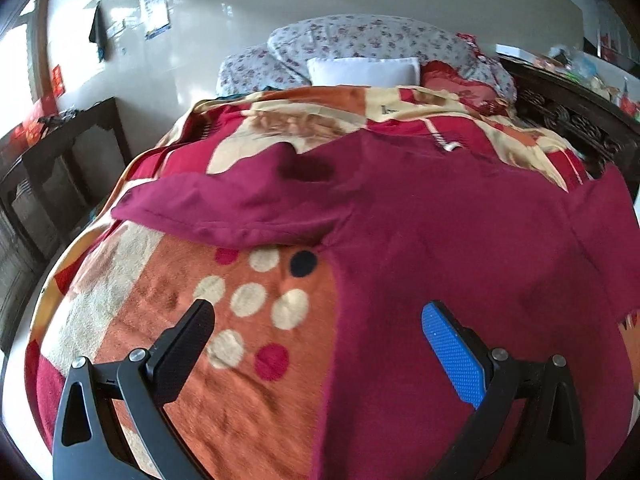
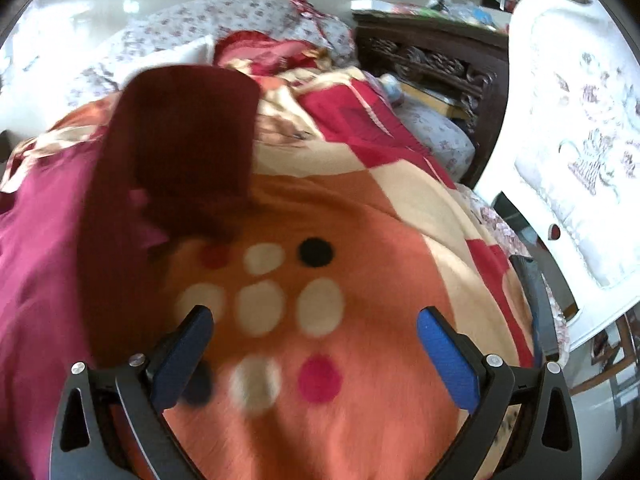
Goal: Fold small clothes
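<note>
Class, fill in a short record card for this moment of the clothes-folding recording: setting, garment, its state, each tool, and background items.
Setting: bed covered by an orange, red and cream polka-dot blanket
Garment: dark magenta soft fabric top, spread on the blanket
Garment state: one sleeve lies out to the side; not yet folded
Left tool: open, empty, above the garment's edge
Right tool: open, empty, over bare blanket beside the garment
Background: white pillow, floral grey bedding, dark carved wooden headboard

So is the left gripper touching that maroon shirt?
Cannot tell. In the left wrist view the left gripper is open over the edge of the shirt, with nothing pinched; whether the blue finger rests on it is unclear.
</note>
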